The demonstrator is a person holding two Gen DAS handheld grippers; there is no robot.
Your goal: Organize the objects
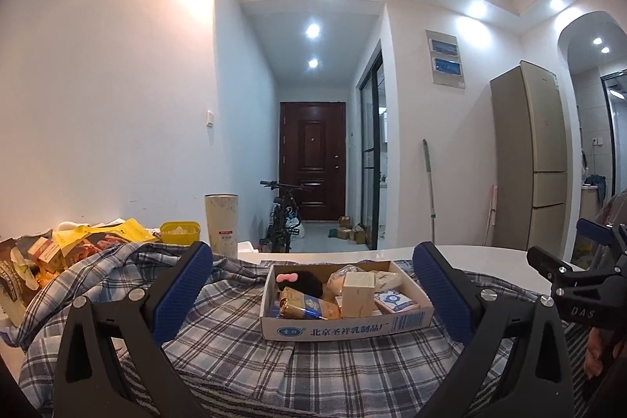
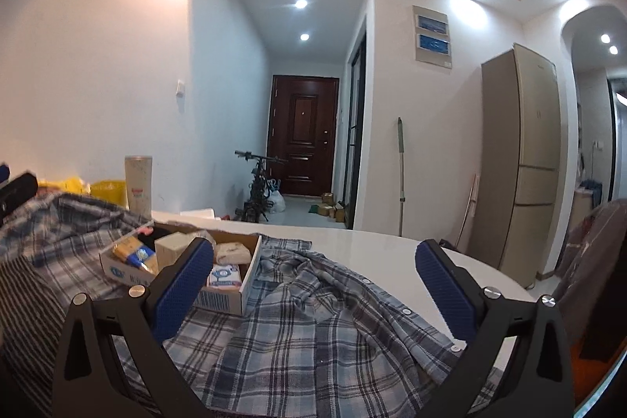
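A shallow cardboard box (image 1: 345, 328) sits on a blue plaid shirt (image 1: 243, 359) spread over the table. It holds a beige carton (image 1: 357, 294), a yellow-blue packet (image 1: 303, 306), a black item with a pink bow (image 1: 298, 280) and small packs. My left gripper (image 1: 313, 292) is open and empty, its fingers on either side of the box and short of it. My right gripper (image 2: 313, 281) is open and empty above the shirt (image 2: 313, 320), with the box (image 2: 219, 296) by its left finger. The right gripper also shows at the right edge of the left wrist view (image 1: 564, 273).
Snack bags (image 1: 78, 245), a yellow tub (image 1: 180, 232) and a tall beige tumbler (image 1: 221, 224) stand at the back left. The white tabletop (image 2: 376, 241) shows beyond the shirt. A chair with clothing (image 2: 588, 269) stands at the right. A fridge (image 2: 521, 159) is behind.
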